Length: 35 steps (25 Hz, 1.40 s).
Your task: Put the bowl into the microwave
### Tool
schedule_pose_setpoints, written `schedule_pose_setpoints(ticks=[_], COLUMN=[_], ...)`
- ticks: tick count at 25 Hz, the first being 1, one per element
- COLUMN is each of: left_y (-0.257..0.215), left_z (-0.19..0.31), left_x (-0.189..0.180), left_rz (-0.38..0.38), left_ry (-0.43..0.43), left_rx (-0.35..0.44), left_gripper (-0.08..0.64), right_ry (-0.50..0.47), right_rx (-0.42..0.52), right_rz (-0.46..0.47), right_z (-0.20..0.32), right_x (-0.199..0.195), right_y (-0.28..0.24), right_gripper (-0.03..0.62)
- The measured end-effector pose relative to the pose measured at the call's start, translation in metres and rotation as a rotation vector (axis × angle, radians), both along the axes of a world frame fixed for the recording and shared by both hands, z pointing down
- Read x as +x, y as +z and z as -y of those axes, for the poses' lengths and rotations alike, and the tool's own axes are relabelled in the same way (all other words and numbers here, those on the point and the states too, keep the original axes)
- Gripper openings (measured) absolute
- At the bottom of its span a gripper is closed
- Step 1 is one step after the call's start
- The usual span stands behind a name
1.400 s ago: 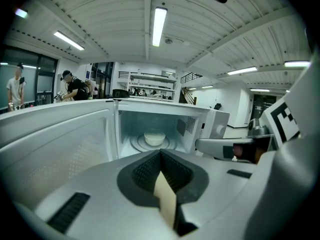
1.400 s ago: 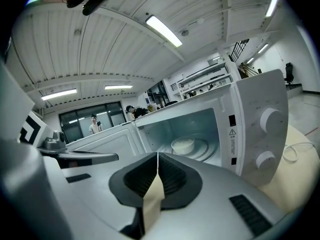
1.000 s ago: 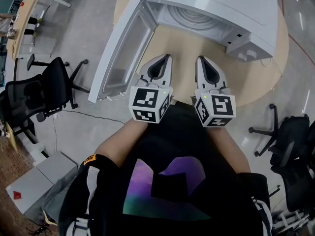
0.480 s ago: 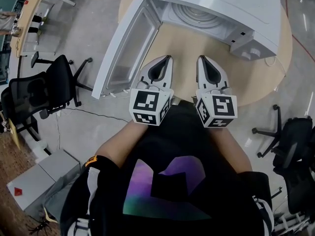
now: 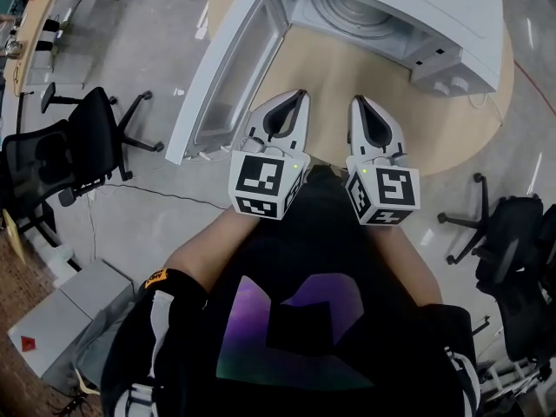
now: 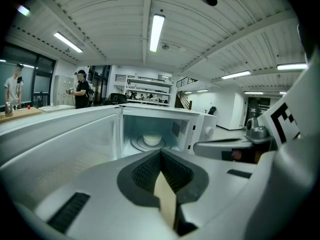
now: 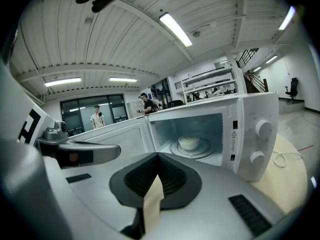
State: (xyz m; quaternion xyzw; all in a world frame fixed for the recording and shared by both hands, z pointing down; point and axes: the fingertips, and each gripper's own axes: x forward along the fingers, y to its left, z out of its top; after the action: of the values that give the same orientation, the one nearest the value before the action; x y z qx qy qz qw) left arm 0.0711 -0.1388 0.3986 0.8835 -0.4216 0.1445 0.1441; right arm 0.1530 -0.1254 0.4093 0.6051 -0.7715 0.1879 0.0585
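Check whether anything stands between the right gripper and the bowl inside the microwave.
Nothing visible does. The microwave door is swung open aside, and the bowl sits on the turntable, straight ahead of the right gripper.

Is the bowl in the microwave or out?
In. The bowl sits on the round tray inside the microwave, whose door is open.

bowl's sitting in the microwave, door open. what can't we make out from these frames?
1. Whether the bowl holds anything: it is too small and far off in both gripper views.
2. The bowl in the head view: the microwave top and the picture's upper edge cut off most of the cavity.
3. Markings round the knobs: too small in the right gripper view.
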Motion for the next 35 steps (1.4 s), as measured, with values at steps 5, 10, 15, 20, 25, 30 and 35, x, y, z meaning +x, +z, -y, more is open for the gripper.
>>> schedule_pose_setpoints(ticks=[5,10,15,20,25,30,35], left_y=[-0.005,-0.015,-0.018,-0.022,-0.023,-0.028,-0.031], left_z=[-0.01,-0.019,-0.031,-0.043,-0.054,-0.063,-0.075], left_x=[-0.013,-0.023,-0.032,-0.046,-0.058,-0.07,-0.086], left_rz=[-0.023,-0.038,-0.049,-0.063,-0.08,-0.102,-0.115], left_ry=[0.012,0.032,0.046,0.06,0.076,0.094,0.113], left_rx=[0.004,0.025,0.031,0.034,0.031,0.04,0.048], left_gripper=[0.044,0.044,0.044,0.044,0.044,0.044,0.044], right_ry=[0.001,0.024,0.036,0.042,0.042,0.046,0.063], right_rx=[-0.008,0.003,0.012,0.013,0.009,0.008,0.011], right_rz=[-0.027,-0.044,-0.045,-0.057,-0.076,-0.089,-0.093], right_z=[-0.012,-0.02,-0.031,-0.044,-0.056,-0.068,-0.082], right_x=[-0.015,-0.02,-0.03,-0.044,-0.06,-0.078,-0.095], right_y=[-0.004,-0.013,-0.019,-0.026,-0.028,-0.031,-0.032], right_gripper=[0.018,0.018,0.018,0.018,0.018,0.018,0.018])
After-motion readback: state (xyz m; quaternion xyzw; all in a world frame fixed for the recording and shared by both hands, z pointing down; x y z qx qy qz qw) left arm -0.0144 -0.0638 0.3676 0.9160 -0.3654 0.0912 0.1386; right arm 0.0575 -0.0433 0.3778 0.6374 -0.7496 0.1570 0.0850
